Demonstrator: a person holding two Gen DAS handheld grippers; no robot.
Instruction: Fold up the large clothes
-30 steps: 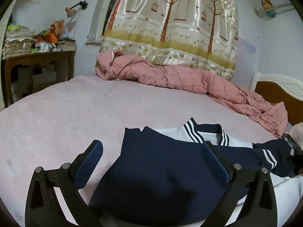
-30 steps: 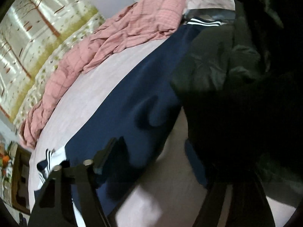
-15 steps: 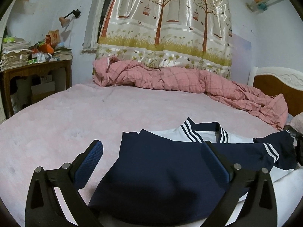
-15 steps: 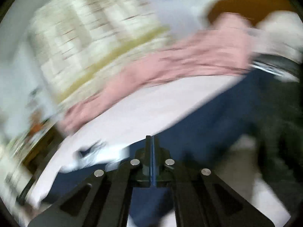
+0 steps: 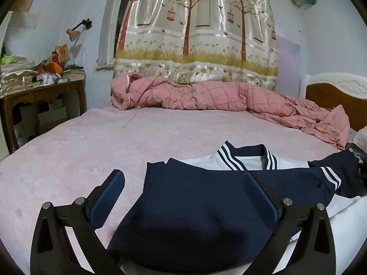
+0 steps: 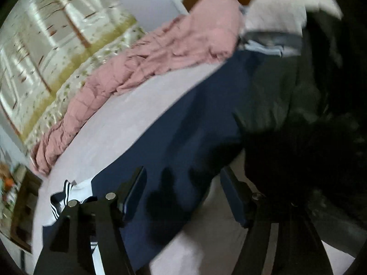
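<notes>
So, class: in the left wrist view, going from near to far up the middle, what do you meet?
Navy garment → striped sailor collar → bare pink bedsheet → crumpled pink checked quilt → tree-print curtain.

No text, label, brand or number is legible anywhere.

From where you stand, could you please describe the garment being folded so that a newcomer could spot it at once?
On the pink bed, nearest the camera, well in front of the crumpled pink checked quilt, lies the sailor-style top. It alone is navy and white, with white-striped collar and cuff.
</notes>
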